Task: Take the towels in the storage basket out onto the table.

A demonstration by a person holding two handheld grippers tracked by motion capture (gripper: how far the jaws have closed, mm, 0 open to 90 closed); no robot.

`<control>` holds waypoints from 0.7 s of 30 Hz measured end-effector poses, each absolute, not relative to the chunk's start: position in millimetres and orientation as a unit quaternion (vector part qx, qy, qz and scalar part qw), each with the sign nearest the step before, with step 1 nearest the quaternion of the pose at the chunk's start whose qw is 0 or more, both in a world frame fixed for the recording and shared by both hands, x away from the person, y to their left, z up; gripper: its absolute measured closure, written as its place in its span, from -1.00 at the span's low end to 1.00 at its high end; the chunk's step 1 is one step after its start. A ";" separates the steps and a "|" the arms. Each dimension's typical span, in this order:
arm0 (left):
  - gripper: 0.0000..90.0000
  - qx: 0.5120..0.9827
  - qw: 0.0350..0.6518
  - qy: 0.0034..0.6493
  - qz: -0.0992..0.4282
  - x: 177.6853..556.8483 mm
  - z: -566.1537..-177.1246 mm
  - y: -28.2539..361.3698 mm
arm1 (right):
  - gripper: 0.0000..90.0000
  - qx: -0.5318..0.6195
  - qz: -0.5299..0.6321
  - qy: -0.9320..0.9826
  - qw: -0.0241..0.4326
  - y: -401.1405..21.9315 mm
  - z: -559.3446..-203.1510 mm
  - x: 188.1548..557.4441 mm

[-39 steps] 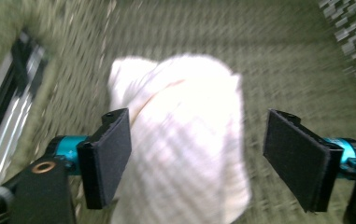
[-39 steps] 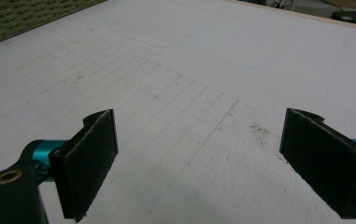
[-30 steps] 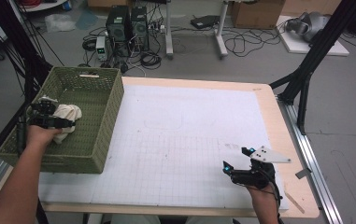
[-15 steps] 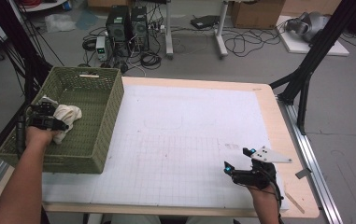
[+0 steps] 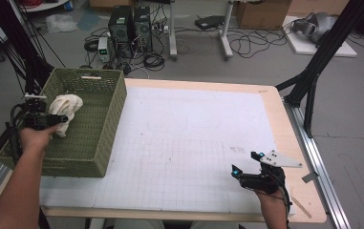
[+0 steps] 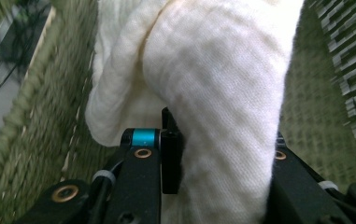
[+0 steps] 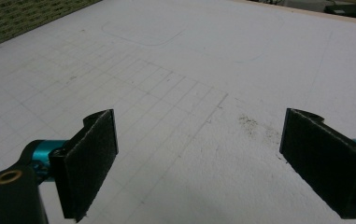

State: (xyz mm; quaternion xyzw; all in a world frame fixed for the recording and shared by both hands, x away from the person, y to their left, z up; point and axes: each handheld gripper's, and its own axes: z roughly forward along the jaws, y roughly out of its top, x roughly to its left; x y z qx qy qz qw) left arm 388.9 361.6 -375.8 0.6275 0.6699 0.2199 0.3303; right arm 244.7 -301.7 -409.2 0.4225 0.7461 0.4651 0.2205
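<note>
A white cloth [image 5: 67, 106] hangs bunched over the inside of a green woven basket [image 5: 113, 114] at the table's left end. My left gripper [image 5: 59, 119] is shut on it; its jaws have just been closing, and in the left gripper view the cloth [image 6: 222, 84] fills the gap between the black fingers [image 6: 171, 154]. My right gripper [image 5: 244, 164] rests low over the white gridded mat [image 5: 194, 133] near the front right corner. Its pads [image 7: 91, 158] stand wide open with nothing between them.
The basket's far rim [image 5: 90, 74] and walls enclose the left hand's working space. Beyond the table's far edge lie computer towers [image 5: 131, 28], cables and table legs. A black frame strut [image 5: 313, 81] rises past the right edge.
The left gripper has closed on the white cloth and lifted it a little inside the basket. The right gripper has kept still.
</note>
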 end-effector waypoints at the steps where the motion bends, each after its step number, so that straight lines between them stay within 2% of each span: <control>1: 0.62 0.629 0.337 0.663 0.225 387.9 -373.3 360.6 | -0.76 0.422 0.466 0.745 0.222 -302.4 -409.3 245.0; 12: 0.63 0.599 0.450 0.614 0.248 375.4 -351.6 352.1 | -0.76 0.423 0.465 0.747 0.219 -300.5 -410.7 247.0; 21: 0.63 0.582 0.508 0.580 0.258 360.6 -327.7 351.0 | -0.76 0.422 0.463 0.749 0.216 -299.1 -411.2 248.0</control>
